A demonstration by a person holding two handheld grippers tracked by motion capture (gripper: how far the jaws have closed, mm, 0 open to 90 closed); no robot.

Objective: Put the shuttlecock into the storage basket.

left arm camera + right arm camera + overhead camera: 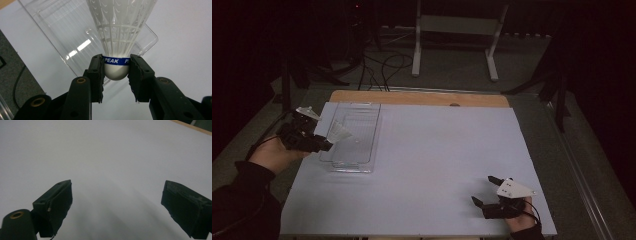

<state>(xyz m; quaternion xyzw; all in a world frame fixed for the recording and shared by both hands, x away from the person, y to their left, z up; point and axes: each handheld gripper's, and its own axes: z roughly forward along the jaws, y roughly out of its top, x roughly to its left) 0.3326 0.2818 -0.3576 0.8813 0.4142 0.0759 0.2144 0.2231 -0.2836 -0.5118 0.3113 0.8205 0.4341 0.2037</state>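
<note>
- My left hand-held gripper (115, 72) pinches a white plastic shuttlecock (117, 45) by its cork, over the clear rectangular plastic tray (362, 145); release remains.
- My right hand-held gripper (490, 192) rests spread on the white counter (437, 150).

Your left gripper (116, 75) clamps the white plastic shuttlecock (117, 37) by its blue-banded cork, above the clear plastic tray (62, 37).
</note>
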